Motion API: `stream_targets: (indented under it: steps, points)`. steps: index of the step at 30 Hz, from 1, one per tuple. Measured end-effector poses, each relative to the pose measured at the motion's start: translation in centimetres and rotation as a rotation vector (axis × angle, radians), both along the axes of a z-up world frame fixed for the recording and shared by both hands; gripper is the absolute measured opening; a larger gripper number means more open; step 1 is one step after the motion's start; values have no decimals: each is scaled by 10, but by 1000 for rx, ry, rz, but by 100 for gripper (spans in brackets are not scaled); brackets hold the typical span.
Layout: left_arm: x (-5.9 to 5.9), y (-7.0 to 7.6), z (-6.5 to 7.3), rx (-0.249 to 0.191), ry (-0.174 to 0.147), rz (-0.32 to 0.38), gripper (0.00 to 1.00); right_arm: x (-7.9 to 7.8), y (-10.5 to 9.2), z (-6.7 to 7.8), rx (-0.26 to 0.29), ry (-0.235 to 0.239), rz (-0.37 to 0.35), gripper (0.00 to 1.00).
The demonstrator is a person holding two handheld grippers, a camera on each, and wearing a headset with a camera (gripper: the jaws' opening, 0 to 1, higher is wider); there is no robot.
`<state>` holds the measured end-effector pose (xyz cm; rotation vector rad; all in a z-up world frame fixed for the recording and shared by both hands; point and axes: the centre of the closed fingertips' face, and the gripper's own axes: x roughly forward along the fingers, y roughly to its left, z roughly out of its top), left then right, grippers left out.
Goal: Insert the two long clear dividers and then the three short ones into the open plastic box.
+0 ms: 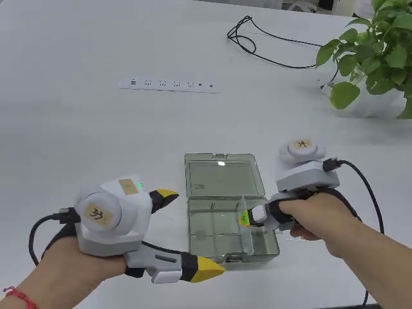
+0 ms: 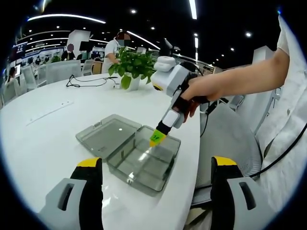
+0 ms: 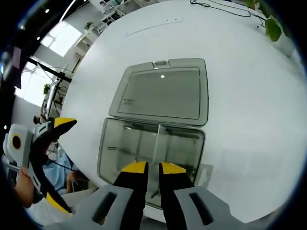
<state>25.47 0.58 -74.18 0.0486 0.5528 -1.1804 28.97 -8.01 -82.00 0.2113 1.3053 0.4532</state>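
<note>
right gripper (image 3: 147, 167) fingers pinched near-shut on what looks like a clear plastic divider (image 3: 156, 143), which stands inside the smoky-grey plastic box (image 3: 102, 155), lid laid flat open. left gripper (image 1: 187, 232) fingers spread wide and empty, either side of the box's near-left corner.

Risk: divider misses its wall slots, skews and jams. Nothing braces the box, so a push could slide it toward the near edge.

white round surface (image 1: 96, 129) carries a white power strip (image 1: 168, 84), black cable (image 1: 257, 45) and potted green plant (image 1: 370, 51). Open office, ceiling strip lights.
</note>
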Motion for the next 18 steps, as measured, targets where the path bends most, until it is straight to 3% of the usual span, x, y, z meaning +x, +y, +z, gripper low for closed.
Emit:
stream_targets:
  steps: [9,18]
  points:
    - [1,3,0,8,1,12,96,0,0,-3,21,-16,0,11]
    - [-1,5,3,12,-1,30,95,0,-1,2,52,-71,22,13]
